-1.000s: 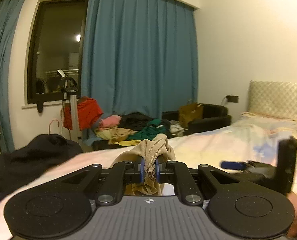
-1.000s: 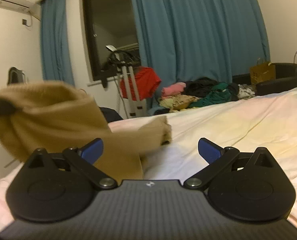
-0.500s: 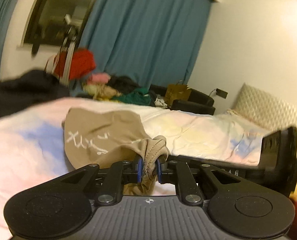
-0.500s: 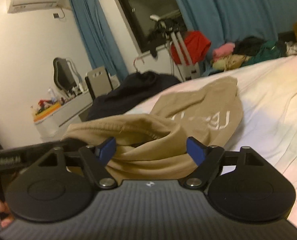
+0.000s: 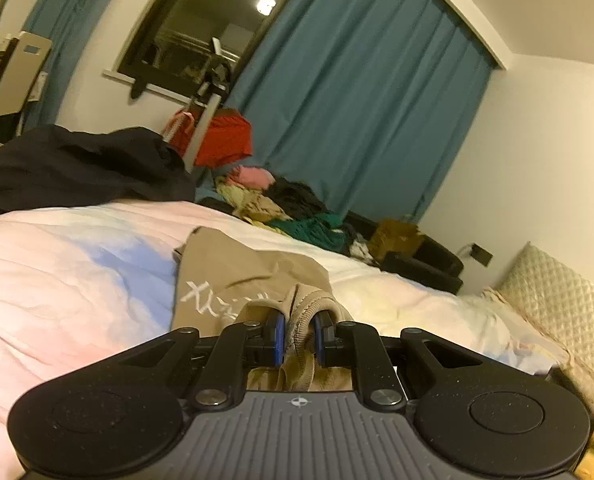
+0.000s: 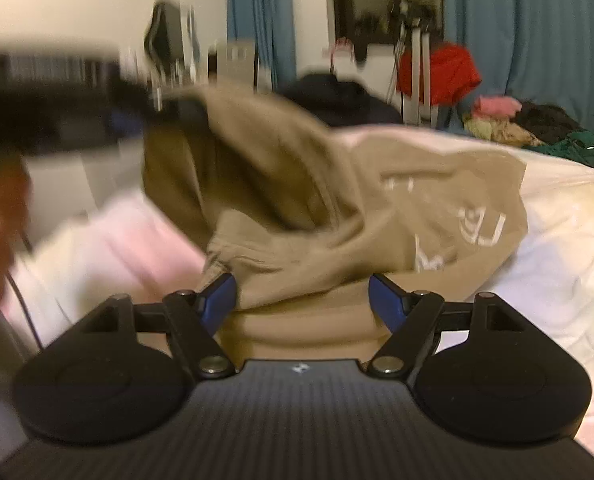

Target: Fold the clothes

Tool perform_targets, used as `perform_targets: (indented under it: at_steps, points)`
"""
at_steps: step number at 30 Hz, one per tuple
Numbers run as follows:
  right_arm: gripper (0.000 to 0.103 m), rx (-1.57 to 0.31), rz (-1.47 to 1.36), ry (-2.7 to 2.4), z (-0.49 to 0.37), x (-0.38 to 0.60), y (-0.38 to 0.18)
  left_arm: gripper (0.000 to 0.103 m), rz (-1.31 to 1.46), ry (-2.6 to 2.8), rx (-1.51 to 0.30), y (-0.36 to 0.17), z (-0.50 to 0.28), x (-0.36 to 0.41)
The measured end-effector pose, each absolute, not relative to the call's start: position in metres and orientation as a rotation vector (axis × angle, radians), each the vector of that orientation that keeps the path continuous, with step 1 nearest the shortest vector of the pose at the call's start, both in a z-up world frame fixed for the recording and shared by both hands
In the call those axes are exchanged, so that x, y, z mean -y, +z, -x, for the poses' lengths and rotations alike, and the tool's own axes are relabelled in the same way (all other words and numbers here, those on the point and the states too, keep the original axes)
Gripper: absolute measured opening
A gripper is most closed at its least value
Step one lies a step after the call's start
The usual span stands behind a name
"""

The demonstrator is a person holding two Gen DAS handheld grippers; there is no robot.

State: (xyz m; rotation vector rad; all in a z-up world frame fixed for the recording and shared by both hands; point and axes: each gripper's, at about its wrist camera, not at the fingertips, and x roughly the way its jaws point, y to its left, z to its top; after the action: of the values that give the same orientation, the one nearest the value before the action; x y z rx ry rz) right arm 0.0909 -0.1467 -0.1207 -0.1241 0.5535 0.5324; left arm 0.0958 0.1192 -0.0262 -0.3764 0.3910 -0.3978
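Observation:
A tan garment with white lettering [image 5: 233, 280] lies on the pink and white bed sheet [image 5: 65, 264]. My left gripper [image 5: 299, 334] is shut on a bunched ribbed edge of it, held just above the bed. In the right wrist view the same tan garment [image 6: 337, 208] rises in a blurred fold toward the left gripper at upper left. My right gripper [image 6: 303, 296] is open, its blue pads [image 6: 219, 298] on either side of the cloth's near edge without pinching it.
A dark garment [image 5: 69, 168] lies at the bed's far left edge. A heap of mixed clothes [image 5: 281, 208] and a red item on a stand [image 5: 221, 140] sit by the blue curtains [image 5: 357, 112]. A quilted headboard [image 5: 561, 320] is at right.
The left gripper has carried the garment's edge lower and forward over the bed. The right gripper has closed in on the garment's near edge and stays open. The right view is now motion-blurred.

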Motion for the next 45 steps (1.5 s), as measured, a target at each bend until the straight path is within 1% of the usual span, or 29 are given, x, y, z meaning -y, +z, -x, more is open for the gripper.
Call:
perform_targets:
  at_steps: [3, 6, 13, 17, 20, 24, 30, 36, 38, 41, 43, 45]
  points:
    - [0.074, -0.625, 0.233, 0.453, -0.095, 0.141, -0.135, 0.014, 0.391, -0.373, -0.351, -0.023, -0.088, -0.124]
    - [0.074, -0.618, 0.263, 0.365, -0.097, 0.151, -0.135, 0.013, 0.397, -0.356, -0.33, -0.019, -0.084, -0.126]
    - [0.075, -0.492, 0.096, 0.122, -0.102, 0.219, -0.097, 0.013, 0.345, -0.381, -0.35, -0.02, -0.078, -0.116]
    - [0.075, -0.418, -0.04, 0.076, -0.098, 0.255, -0.077, 0.013, 0.297, -0.405, -0.355, -0.022, -0.074, -0.104]
    - [0.076, -0.361, -0.098, 0.106, -0.096, 0.264, -0.069, 0.013, 0.289, -0.415, -0.362, -0.024, -0.073, -0.1]
    - [0.078, -0.351, -0.091, 0.256, -0.09, 0.235, -0.077, 0.013, 0.295, -0.413, -0.368, -0.026, -0.075, -0.1]
    - [0.075, -0.372, 0.116, 0.466, -0.074, 0.157, -0.102, 0.013, 0.287, -0.4, -0.372, -0.026, -0.078, -0.099]
    - [0.075, -0.418, 0.264, 0.316, -0.082, 0.138, -0.123, 0.014, 0.278, -0.376, -0.37, -0.029, -0.079, -0.099]
    - [0.075, -0.418, 0.194, 0.224, -0.088, 0.155, -0.119, 0.014, 0.276, -0.366, -0.379, -0.03, -0.08, -0.098]
    - [0.076, -0.387, -0.058, 0.134, -0.093, 0.199, -0.103, 0.014, 0.253, -0.376, -0.404, -0.033, -0.082, -0.093]
    - [0.082, -0.363, -0.195, 0.092, -0.092, 0.224, -0.096, 0.014, 0.222, -0.407, -0.41, -0.035, -0.08, -0.085]
    - [0.083, -0.37, -0.226, 0.062, -0.093, 0.236, -0.098, 0.013, 0.189, -0.437, -0.393, -0.034, -0.074, -0.077]
